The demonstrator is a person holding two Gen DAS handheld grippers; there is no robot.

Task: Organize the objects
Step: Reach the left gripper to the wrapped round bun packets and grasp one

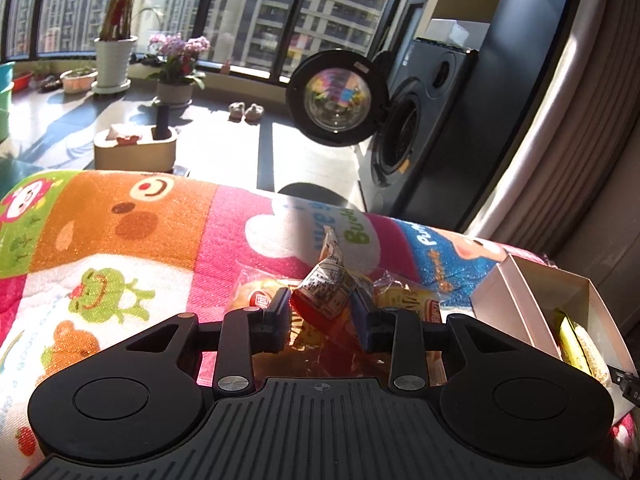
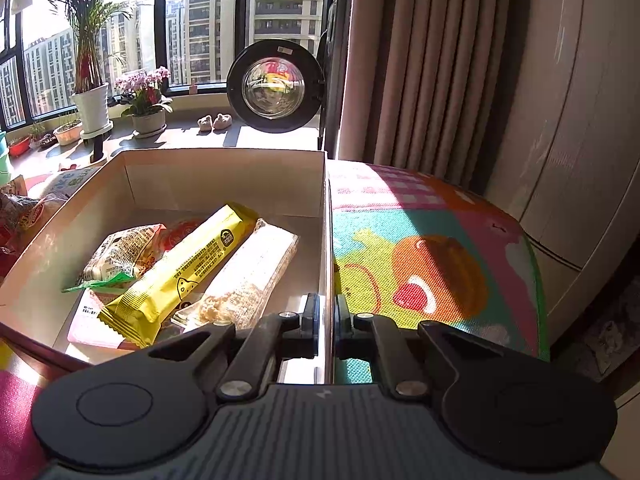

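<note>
Gripping a red snack packet (image 1: 326, 296) with printed white text, the left tongs (image 1: 325, 312) have it pinched between both fingers, its crimped end sticking up and away from the camera. It sits just above a small heap of other wrapped snacks (image 1: 260, 294) lying on the bright cartoon blanket (image 1: 120, 240), orange and yellow wrappers showing on either side of the fingers. Off to the right in the left wrist view, the cardboard box (image 1: 520, 300) stands open, a yellow wrapper peeking over its near wall.

Over to the right wrist view: the right tongs (image 2: 327, 320) are clamped on the box's right wall (image 2: 326, 240), one finger inside, one outside, the thin card edge running straight up between them. Inside the box, a long yellow bar (image 2: 184, 272) lies diagonally, touching a clear-wrapped pale cereal bar (image 2: 248, 280) on its right. To the left of the yellow bar there's a white-and-green packet (image 2: 120, 256), partly overlapping a red one (image 2: 180, 232), and a pink packet (image 2: 88, 320) pokes out underneath at the near end.

The blanket spreads out to the right of the box. Behind it all, a washing machine door (image 2: 276, 86) hangs open near the sunlit window, with potted plants (image 2: 146, 100) on the floor alongside.
</note>
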